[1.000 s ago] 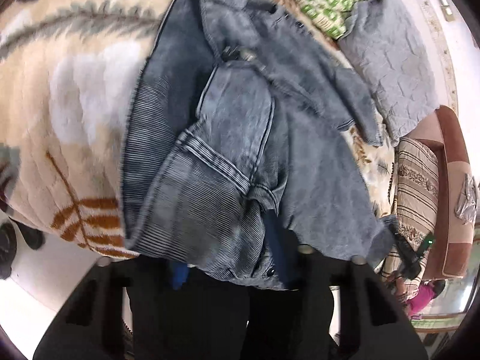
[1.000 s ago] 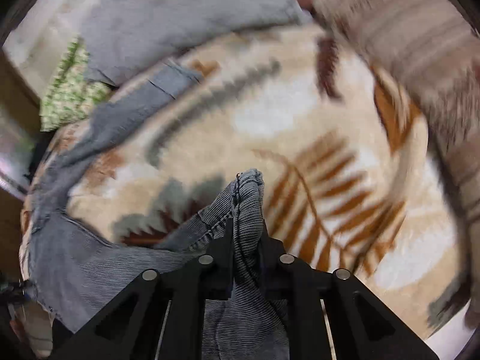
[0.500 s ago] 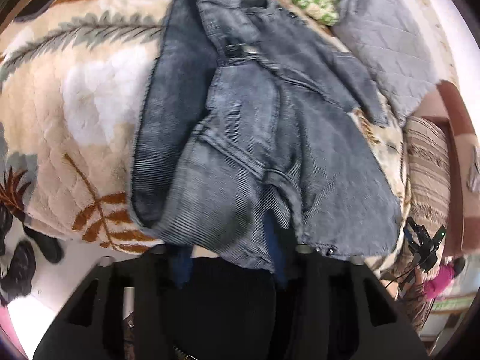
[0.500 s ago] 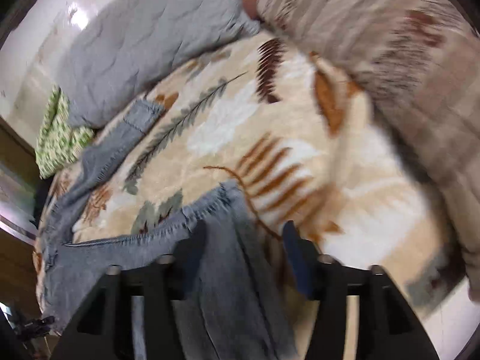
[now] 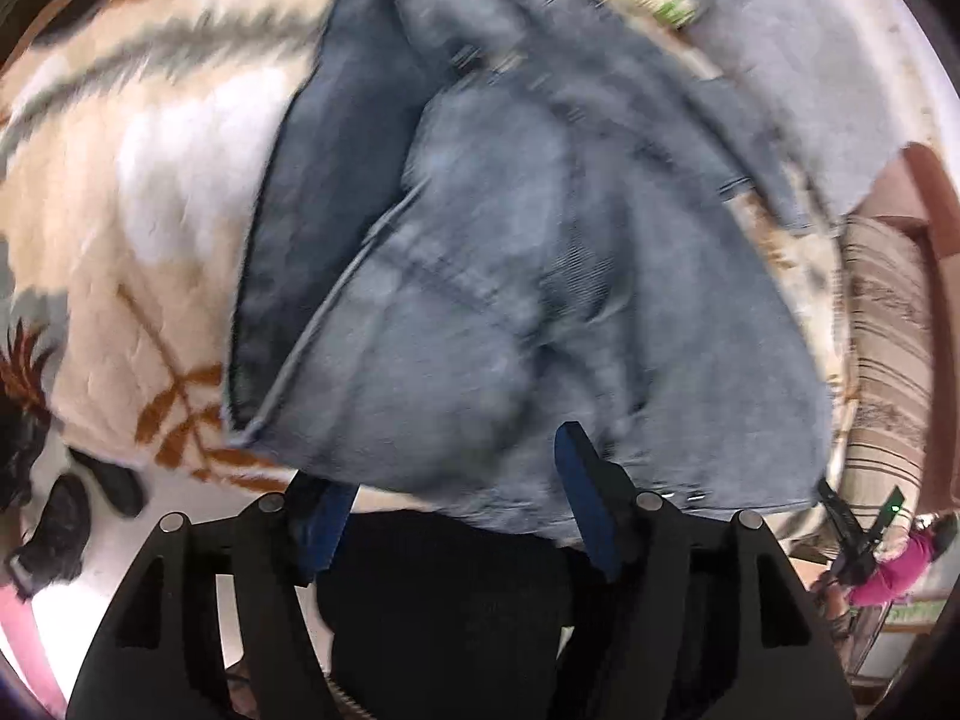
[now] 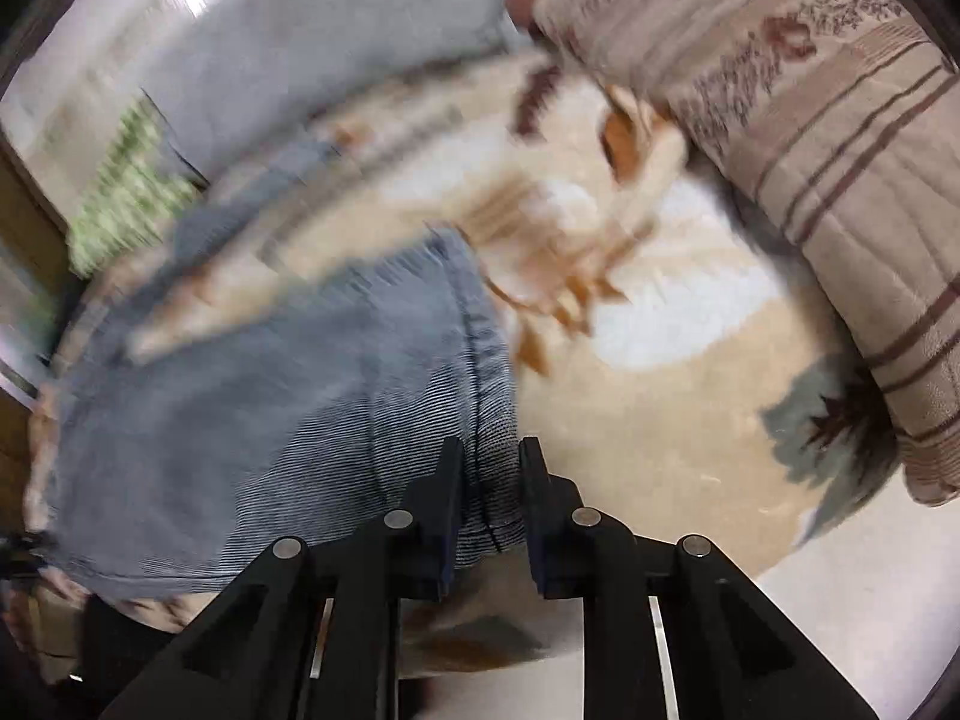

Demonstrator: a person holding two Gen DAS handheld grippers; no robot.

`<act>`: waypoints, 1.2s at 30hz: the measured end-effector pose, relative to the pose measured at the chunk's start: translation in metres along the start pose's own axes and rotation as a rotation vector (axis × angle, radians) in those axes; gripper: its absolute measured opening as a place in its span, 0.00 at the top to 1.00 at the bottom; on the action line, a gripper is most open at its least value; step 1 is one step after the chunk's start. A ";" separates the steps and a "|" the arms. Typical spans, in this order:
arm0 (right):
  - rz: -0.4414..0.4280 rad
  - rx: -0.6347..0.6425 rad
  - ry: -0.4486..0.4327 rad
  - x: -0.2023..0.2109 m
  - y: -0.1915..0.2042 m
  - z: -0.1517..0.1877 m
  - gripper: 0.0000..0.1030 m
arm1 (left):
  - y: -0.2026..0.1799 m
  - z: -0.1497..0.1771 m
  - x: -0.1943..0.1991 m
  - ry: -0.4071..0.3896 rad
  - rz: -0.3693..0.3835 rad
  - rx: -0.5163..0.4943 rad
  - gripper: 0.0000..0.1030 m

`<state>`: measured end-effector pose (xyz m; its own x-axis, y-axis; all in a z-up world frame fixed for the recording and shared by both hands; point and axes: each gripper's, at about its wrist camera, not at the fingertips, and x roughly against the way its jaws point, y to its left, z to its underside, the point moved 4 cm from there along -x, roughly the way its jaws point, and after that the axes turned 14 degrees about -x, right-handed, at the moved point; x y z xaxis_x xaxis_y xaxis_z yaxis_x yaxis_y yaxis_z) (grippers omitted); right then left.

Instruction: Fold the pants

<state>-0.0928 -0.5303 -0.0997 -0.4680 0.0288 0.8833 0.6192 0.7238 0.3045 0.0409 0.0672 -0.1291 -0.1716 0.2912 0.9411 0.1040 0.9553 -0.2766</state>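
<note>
Here, one pants (image 5: 516, 276), two tools

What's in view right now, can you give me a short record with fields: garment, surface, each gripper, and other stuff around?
garment: blue-grey pants, spread and partly folded over
surface: leaf-print blanket
left gripper: jaws opening, waist end of the pants between them, pads not pressing
right gripper: jaws closing on a hemmed edge of the pants
nearby: striped cushion, grey quilt, green-patterned cloth
image quality: both views motion-blurred
</note>
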 end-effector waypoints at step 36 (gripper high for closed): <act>-0.400 -0.076 -0.062 -0.161 0.241 -0.285 0.96 | 0.008 -0.196 -0.019 -0.085 0.023 0.038 0.74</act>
<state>0.3110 -0.5569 -0.0669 -0.7173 -0.2014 0.6670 0.4239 0.6336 0.6472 0.2374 0.0594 -0.1112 -0.2526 0.3151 0.9148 0.0723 0.9490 -0.3070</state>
